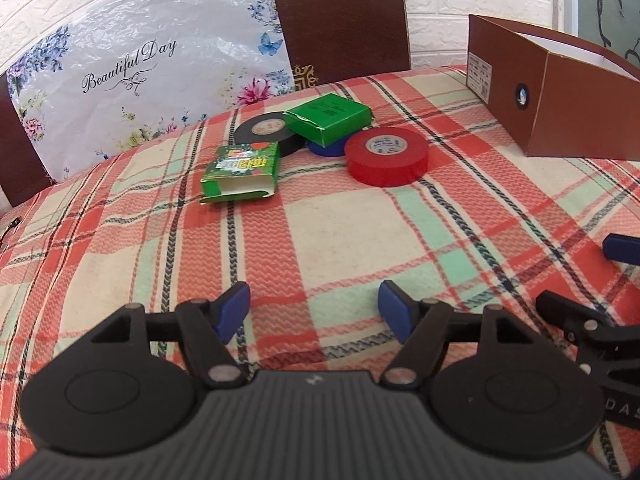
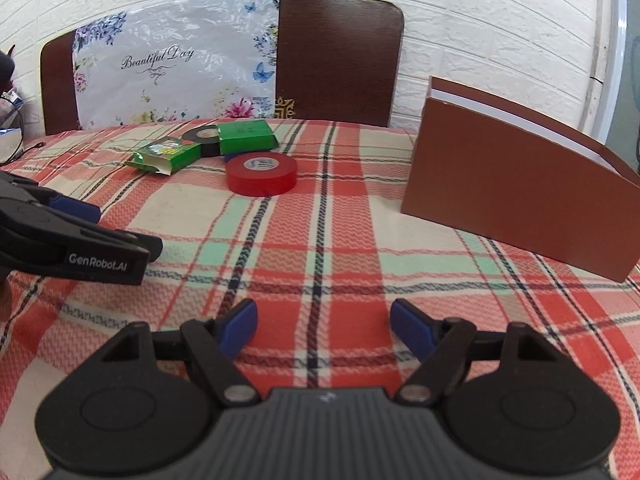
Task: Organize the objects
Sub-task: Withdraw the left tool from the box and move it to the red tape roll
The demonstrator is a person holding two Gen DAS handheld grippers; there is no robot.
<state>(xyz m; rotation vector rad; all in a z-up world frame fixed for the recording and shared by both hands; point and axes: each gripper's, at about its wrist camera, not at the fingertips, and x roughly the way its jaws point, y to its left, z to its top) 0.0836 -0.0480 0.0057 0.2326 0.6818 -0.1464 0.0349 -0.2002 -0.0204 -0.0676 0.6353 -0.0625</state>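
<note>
A small heap lies at the far side of the plaid tablecloth [image 1: 340,216]: a red tape roll [image 1: 387,157] [image 2: 261,174], a black tape roll [image 1: 267,132] [image 2: 203,138], a blue roll [image 1: 328,147] half under a plain green box [image 1: 329,118] [image 2: 246,136], and an open printed green box [image 1: 241,171] [image 2: 166,155]. My left gripper [image 1: 314,312] hovers open well short of the heap, nothing between its blue pads. My right gripper [image 2: 323,330] is open too and holds nothing. It shows at the right edge of the left wrist view, beside the left one.
An open brown cardboard box [image 1: 580,100] [image 2: 516,196] stands at the right of the table. Behind the table are two dark wooden chair backs [image 2: 338,56] and a flowered plastic sheet [image 2: 172,64], then a white brick wall. Cables and small items lie at the far left [image 2: 12,136].
</note>
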